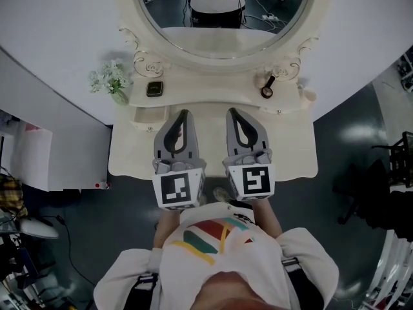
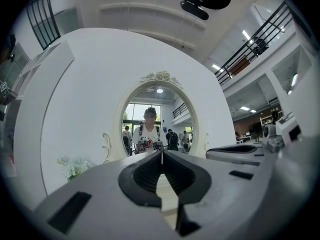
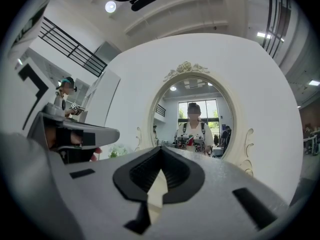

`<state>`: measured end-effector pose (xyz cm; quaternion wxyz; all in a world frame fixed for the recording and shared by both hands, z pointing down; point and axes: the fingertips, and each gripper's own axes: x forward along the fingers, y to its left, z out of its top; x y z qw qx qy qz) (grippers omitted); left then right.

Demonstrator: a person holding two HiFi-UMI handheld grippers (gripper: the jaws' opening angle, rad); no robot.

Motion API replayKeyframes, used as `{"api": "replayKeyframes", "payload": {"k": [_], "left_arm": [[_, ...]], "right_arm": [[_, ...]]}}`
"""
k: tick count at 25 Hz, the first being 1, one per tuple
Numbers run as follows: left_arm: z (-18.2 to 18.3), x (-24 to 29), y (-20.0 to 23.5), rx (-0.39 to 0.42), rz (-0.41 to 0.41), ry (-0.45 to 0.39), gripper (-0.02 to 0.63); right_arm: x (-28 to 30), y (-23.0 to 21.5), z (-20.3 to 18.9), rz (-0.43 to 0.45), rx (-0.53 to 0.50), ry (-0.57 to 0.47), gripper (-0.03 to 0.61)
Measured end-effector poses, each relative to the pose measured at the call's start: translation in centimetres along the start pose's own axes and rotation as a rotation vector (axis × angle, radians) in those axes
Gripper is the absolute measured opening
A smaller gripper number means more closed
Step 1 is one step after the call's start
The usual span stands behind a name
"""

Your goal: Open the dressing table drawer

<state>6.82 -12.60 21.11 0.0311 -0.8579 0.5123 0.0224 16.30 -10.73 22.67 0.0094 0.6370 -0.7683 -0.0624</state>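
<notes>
A cream dressing table [image 1: 290, 154] with an oval mirror [image 1: 222, 18] stands in front of me. Its raised back shelf has a small drawer front [image 1: 147, 116] at the left; any drawer under the tabletop is hidden from above. My left gripper [image 1: 184, 113] and right gripper [image 1: 231, 112] hover side by side over the tabletop, pointing level at the mirror. Both are shut with nothing between their jaws. The left gripper [image 2: 162, 154] shows its tips meeting in its own view, and so does the right gripper [image 3: 161, 148]. Neither touches the table.
On the back shelf sit a vase of pale flowers [image 1: 111, 81], a small dark square object [image 1: 154, 88] and a round black object [image 1: 267, 90]. A white curved wall [image 1: 58, 37] rises behind the table. Dark floor lies on both sides, with clutter at the left.
</notes>
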Motion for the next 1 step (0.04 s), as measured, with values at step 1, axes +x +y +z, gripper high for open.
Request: {"api": "replayKeyframes", "payload": {"k": [1], "left_arm": [[-0.1,-0.03,-0.03,0.0,-0.004,0.007,0.011]], "right_arm": [[-0.01,-0.03,-0.01,-0.001,0.002,0.001,0.0]]}}
